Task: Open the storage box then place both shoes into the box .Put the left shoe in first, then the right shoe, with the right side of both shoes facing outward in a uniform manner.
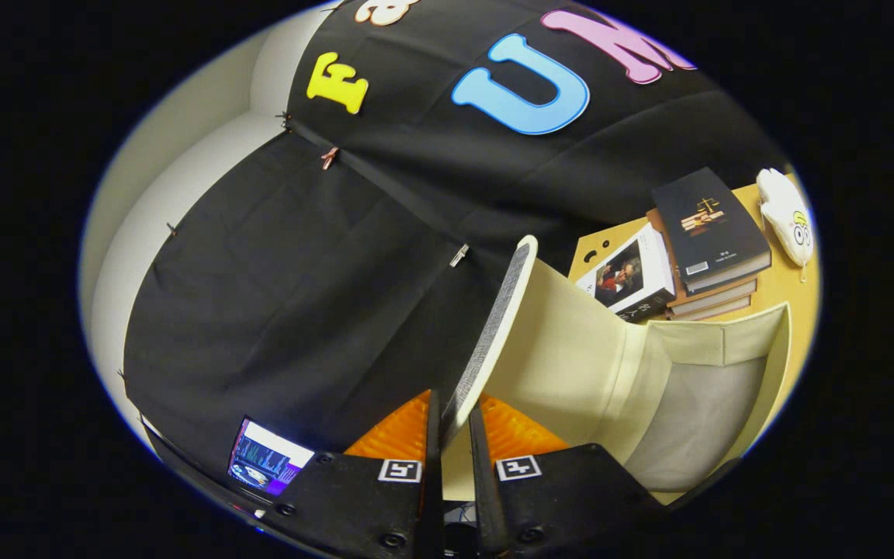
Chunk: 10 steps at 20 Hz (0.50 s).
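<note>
Pinching the edge of the storage box's lid (493, 334), the gripper (455, 435) is holding its 2 fingers narrow, one on each side of the thin panel, and both are pressing on it. The lid is standing tilted upward, its grey textured face turned toward the black cloth wall (323, 272) and its cream inner face turned toward the box. The box (695, 388) is lying open just beyond the fingers, to their right, showing a cream fabric wall and a grey inner floor. It is sitting on the wooden tabletop (781, 287). Beyond the box, a stack of books (715, 233) is resting on the tabletop, the top one dark with a small gold emblem. A lighter book (633, 276) with a portrait on its cover is leaning beside that stack. A white plush toy (787, 213) is lying near the books at the far side. A small lit screen (265, 458) is glowing beside the left finger.
</note>
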Available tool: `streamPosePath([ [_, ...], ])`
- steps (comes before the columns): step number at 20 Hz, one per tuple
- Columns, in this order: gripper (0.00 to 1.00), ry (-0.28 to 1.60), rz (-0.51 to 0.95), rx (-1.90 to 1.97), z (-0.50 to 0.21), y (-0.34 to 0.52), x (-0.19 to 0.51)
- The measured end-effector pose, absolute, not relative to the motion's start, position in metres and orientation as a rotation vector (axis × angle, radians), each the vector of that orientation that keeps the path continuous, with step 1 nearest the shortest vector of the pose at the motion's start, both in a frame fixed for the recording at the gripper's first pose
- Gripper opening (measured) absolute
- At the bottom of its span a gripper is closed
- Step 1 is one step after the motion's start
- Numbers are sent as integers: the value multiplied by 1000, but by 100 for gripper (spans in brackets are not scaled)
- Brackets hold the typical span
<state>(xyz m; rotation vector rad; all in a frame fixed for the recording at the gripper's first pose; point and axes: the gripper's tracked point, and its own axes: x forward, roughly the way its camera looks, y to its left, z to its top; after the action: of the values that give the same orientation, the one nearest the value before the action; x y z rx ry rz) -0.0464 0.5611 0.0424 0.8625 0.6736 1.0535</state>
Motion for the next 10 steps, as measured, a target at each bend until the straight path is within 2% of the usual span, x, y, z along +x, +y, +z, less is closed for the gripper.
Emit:
streamPosePath([
  [2,39,665,1061,832,42,573,-48],
  [3,58,671,1068,816,42,580,-50],
  [6,91,662,1061,774,42,584,-53],
  [10,92,624,1019,729,35,560,-46],
])
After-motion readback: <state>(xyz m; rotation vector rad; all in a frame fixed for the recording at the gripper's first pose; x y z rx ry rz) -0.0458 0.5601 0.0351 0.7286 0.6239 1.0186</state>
